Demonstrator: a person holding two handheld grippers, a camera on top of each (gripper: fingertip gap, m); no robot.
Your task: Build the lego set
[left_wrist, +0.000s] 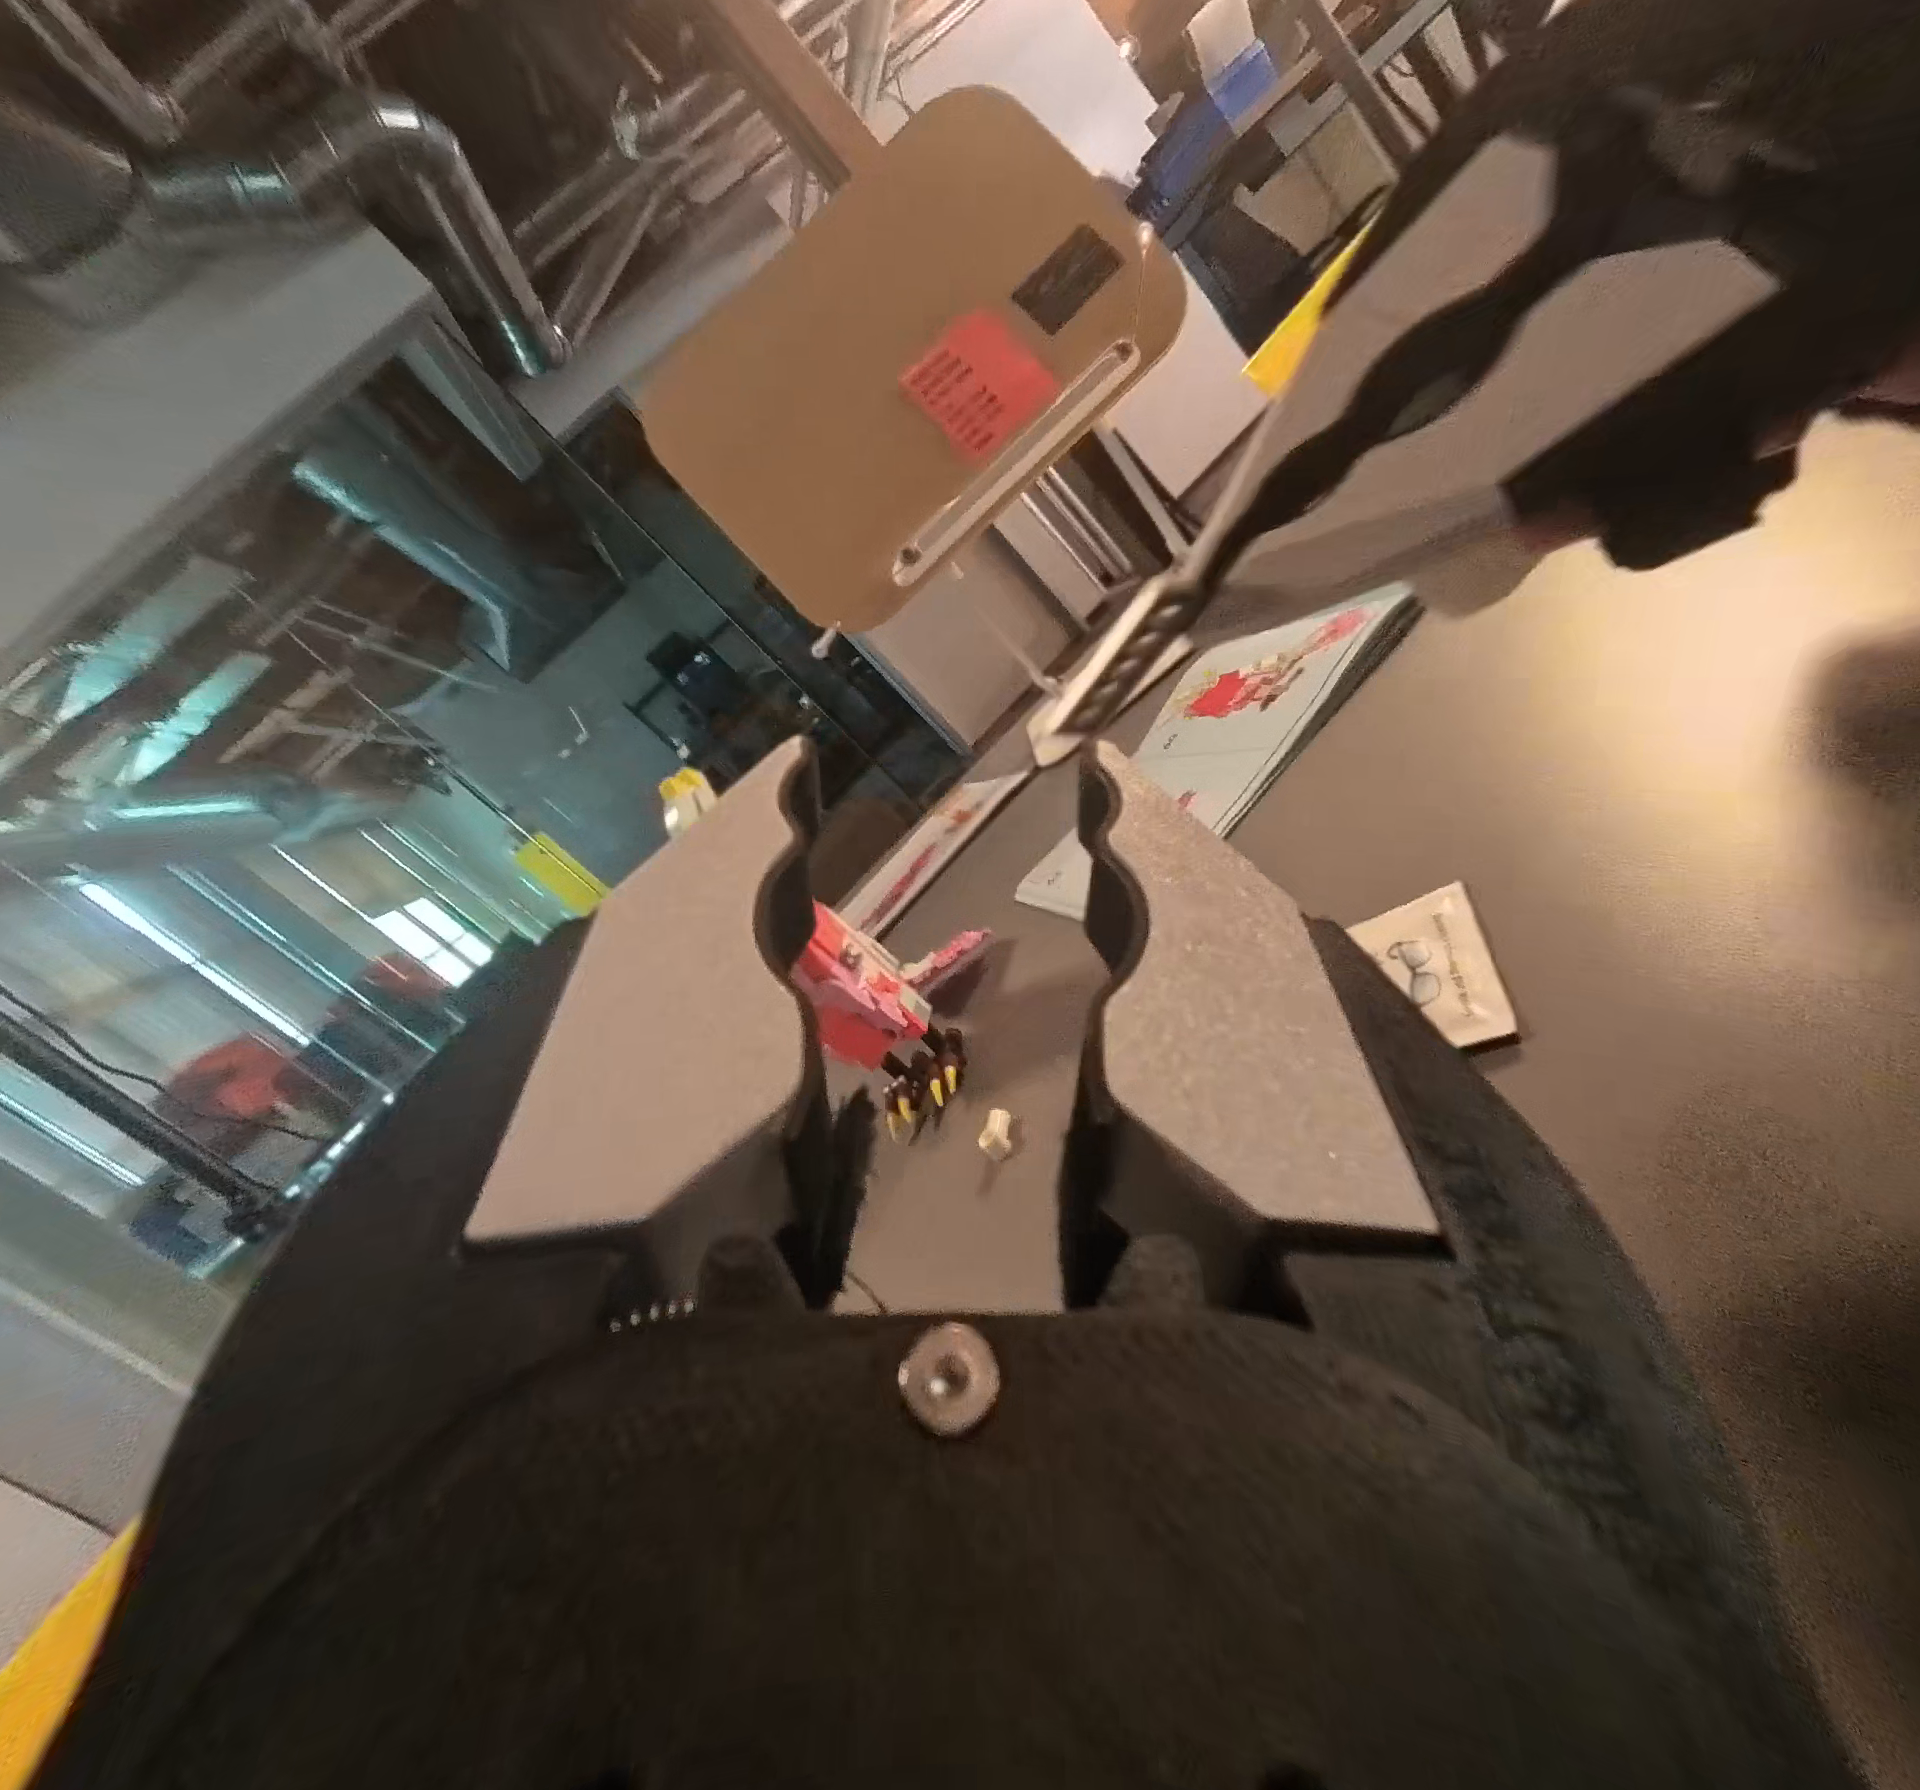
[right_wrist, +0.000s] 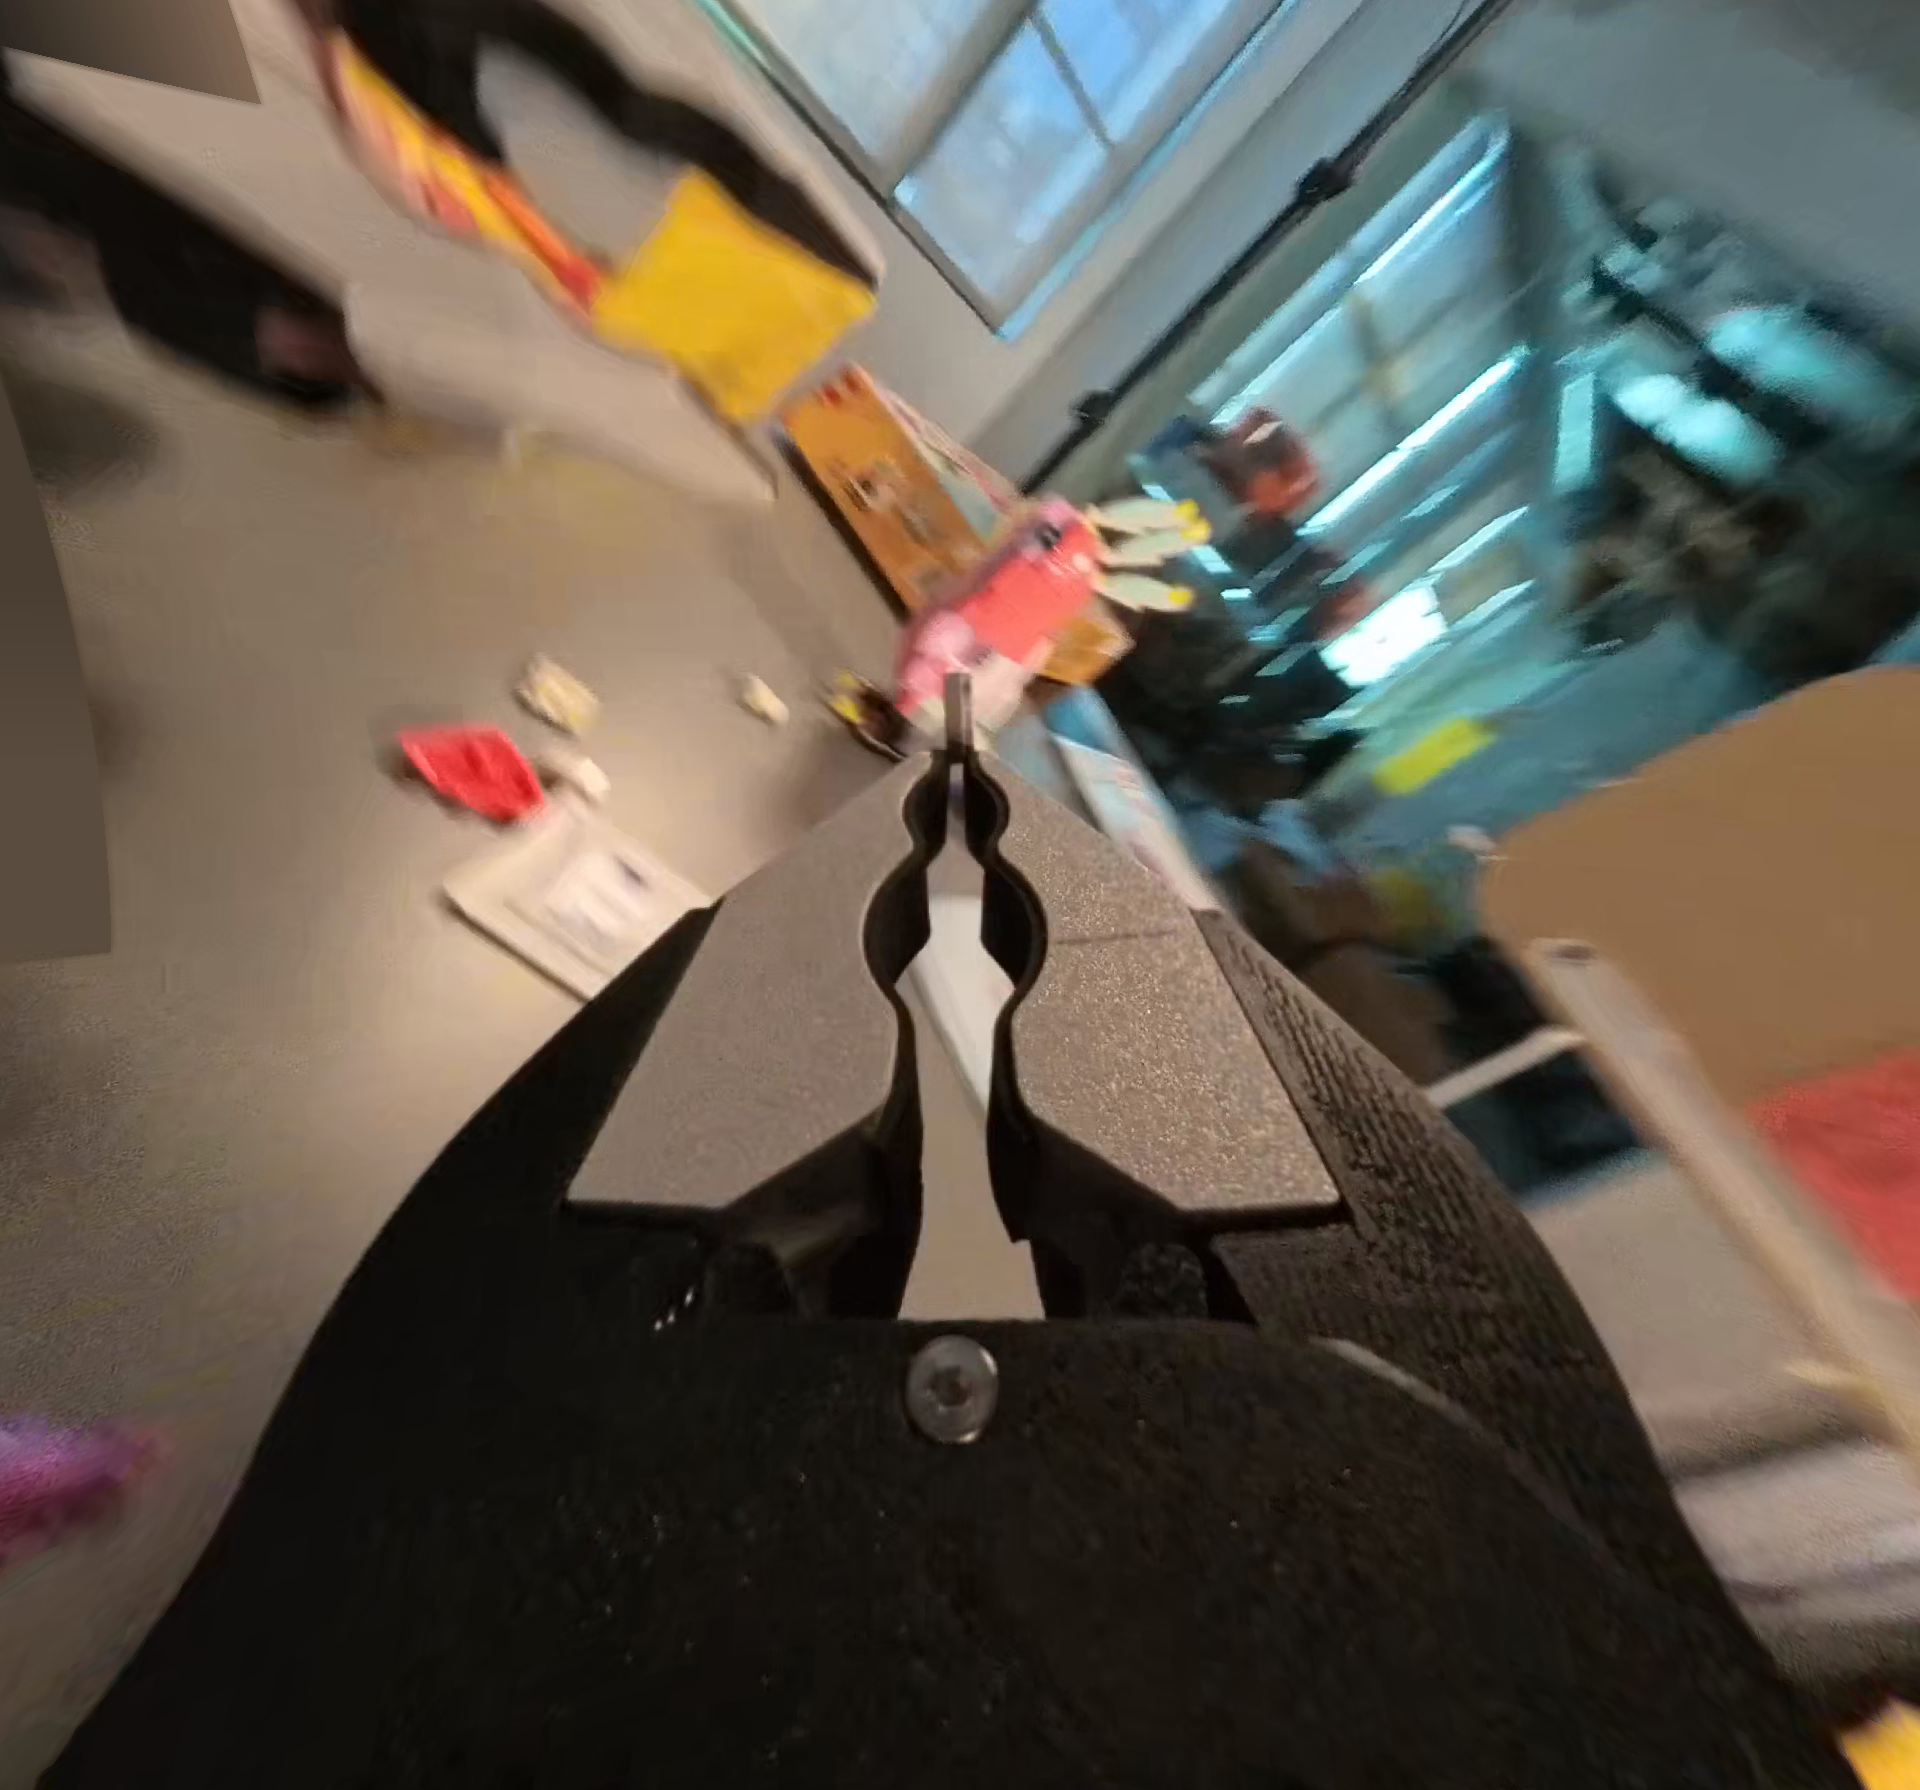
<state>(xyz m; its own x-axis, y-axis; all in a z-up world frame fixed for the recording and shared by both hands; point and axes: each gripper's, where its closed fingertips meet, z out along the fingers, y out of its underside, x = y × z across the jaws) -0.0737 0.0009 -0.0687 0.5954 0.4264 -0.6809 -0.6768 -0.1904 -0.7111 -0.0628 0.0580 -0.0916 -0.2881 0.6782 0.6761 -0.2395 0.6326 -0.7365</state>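
Note:
My left gripper (left_wrist: pixel 951 774) is open and holds nothing, low over the dark table (left_wrist: pixel 1579 961). Beyond its fingers a red and pink brick model (left_wrist: pixel 847 997) with black and yellow claws (left_wrist: pixel 923 1086) lies on the table, a small cream piece (left_wrist: pixel 997 1132) beside it. My right gripper (right_wrist: pixel 954 766) is shut on a thin grey strip (right_wrist: pixel 957 710) that sticks out past its tips. In the left wrist view that gripper (left_wrist: pixel 1226 561) comes in from the upper right, and the strip (left_wrist: pixel 1127 654), which has holes, ends just above my left gripper's right fingertip (left_wrist: pixel 1107 774). The right wrist view is blurred.
Picture booklets (left_wrist: pixel 1283 701) and a white sachet (left_wrist: pixel 1439 977) lie on the table to the right. A tan panel (left_wrist: pixel 831 410) with a red sticker stands behind. The right wrist view shows an orange box (right_wrist: pixel 894 493), a red piece (right_wrist: pixel 473 769), a white leaflet (right_wrist: pixel 582 893) and small loose pieces. Across from one pair of fingers to the other is roughly 7 cm.

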